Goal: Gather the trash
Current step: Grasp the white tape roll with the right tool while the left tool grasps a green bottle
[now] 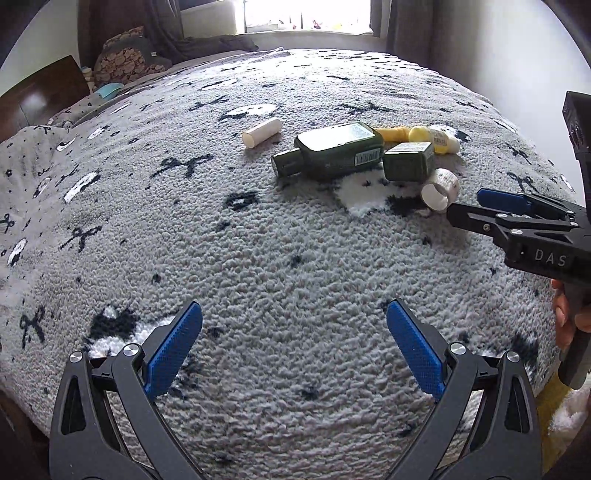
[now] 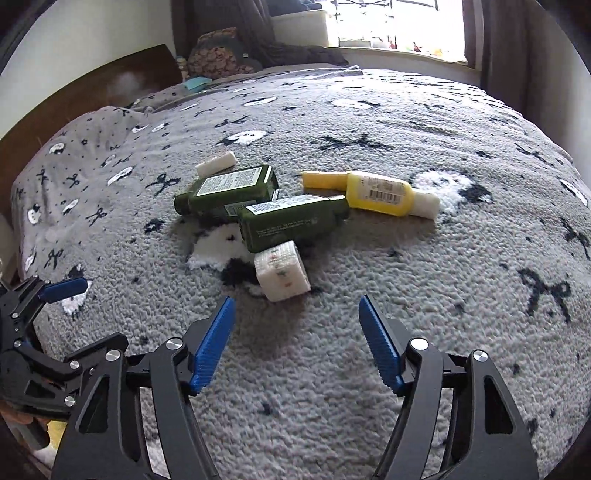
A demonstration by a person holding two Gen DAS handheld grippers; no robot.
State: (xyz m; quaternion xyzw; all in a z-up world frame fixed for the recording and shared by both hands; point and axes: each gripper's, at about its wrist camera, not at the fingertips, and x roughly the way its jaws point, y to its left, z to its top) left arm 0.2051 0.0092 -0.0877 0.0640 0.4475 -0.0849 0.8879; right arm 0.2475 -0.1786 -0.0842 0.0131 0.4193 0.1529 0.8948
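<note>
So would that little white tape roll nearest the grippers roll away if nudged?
Possibly: the white tape roll is round and hollow, probably light. The fluffy grey blanket should slow it. It lies against a dark green bottle, blocking it that way.

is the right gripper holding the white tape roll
No, the right gripper is open and empty, short of the white tape roll on the blanket.

A bed (image 1: 258, 258) under a grey fleece blanket (image 2: 369, 122) faces a bright window (image 1: 306, 14)
</note>
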